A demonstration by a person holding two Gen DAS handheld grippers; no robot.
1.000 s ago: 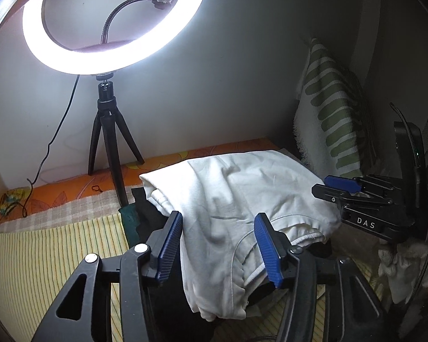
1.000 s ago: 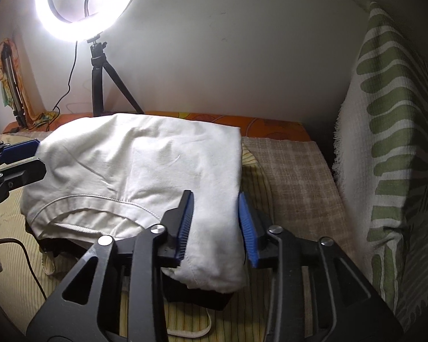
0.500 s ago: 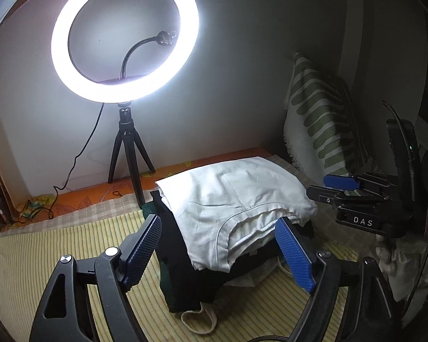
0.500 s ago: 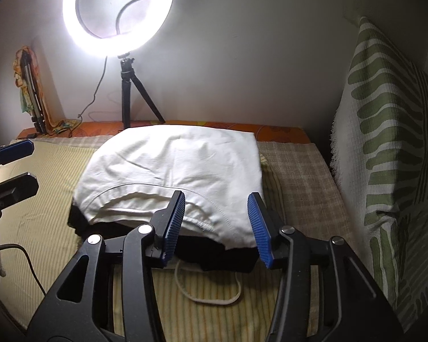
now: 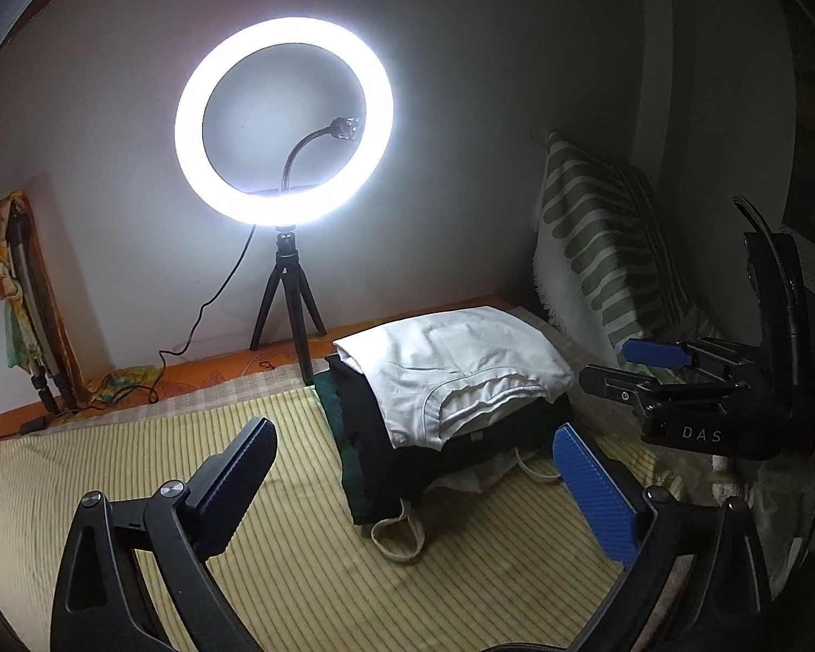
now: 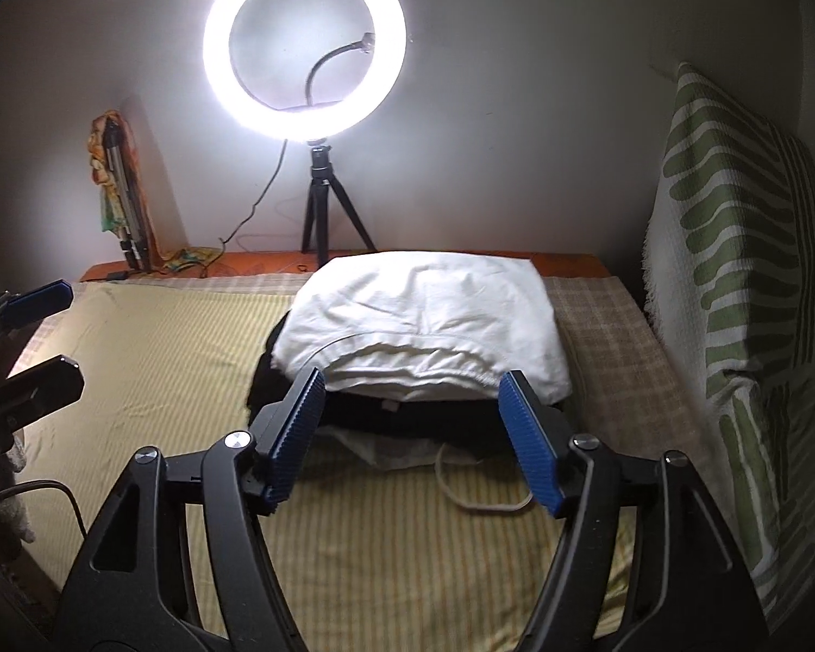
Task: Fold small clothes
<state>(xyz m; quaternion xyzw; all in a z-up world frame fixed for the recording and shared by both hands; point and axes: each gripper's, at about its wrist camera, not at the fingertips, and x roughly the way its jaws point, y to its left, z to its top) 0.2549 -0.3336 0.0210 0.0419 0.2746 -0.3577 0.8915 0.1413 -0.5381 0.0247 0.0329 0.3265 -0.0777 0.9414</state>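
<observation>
Item: folded white garment (image 6: 424, 315), top of a stack of dark folded clothes (image 5: 386, 434) on the yellow striped bedsheet (image 6: 152, 369), in front of the ring light (image 6: 304, 43).
Left gripper (image 5: 413, 483): jaws spread wide, empty, short of the stack.
Right gripper (image 6: 413, 434): jaws apart, empty, near the stack's front edge.
Handling note: fold appears finished; any squaring-up should press lightly from above, avoiding the loose drawstring (image 6: 478, 500).

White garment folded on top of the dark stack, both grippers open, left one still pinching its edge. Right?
Not quite. The left gripper pinches nothing: left wrist view shows its fingers spread, clear of the white garment. The right gripper is open too.
</observation>
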